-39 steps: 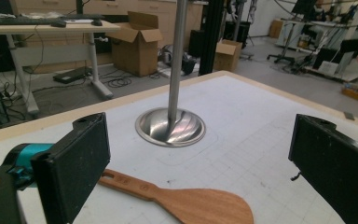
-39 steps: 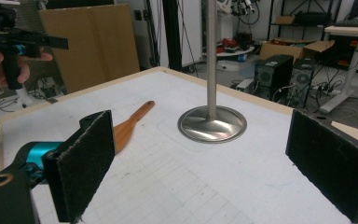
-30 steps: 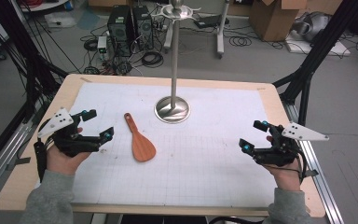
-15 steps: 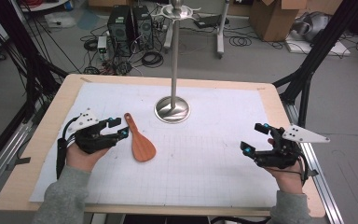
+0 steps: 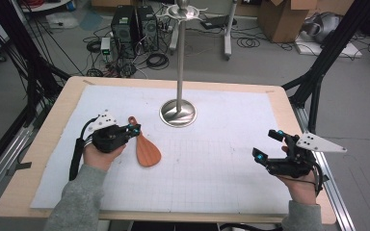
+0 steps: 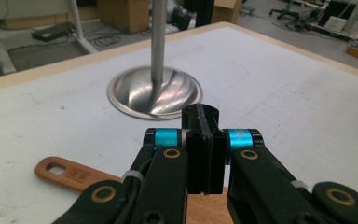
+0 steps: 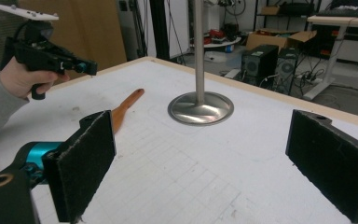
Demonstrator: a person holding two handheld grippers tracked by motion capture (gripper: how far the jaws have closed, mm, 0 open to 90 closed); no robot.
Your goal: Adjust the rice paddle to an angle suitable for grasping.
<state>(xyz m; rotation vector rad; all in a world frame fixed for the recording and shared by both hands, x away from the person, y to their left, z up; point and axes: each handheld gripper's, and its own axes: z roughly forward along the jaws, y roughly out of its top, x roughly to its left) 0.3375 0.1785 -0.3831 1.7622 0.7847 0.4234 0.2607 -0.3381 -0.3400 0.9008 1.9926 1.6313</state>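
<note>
While our left tongs (image 5: 134, 129) have just been closing over the flat brown wooden spatula (image 5: 145, 146), their black pads (image 6: 203, 140) now meet with nothing visibly between them, so we judge the grasp not yet made. That spatula lies on the white gridded sheet (image 5: 221, 159) of the pale wood-edged tabletop (image 5: 58, 120), its holed handle (image 6: 63, 171) just left of the closed pads, its smooth rounded blade toward us. Near it stands a polished steel pole on a domed round base (image 5: 178, 113). Our right tongs (image 5: 268, 145) rest well apart, rough pads spread wide and empty. Lifting remains.
</note>
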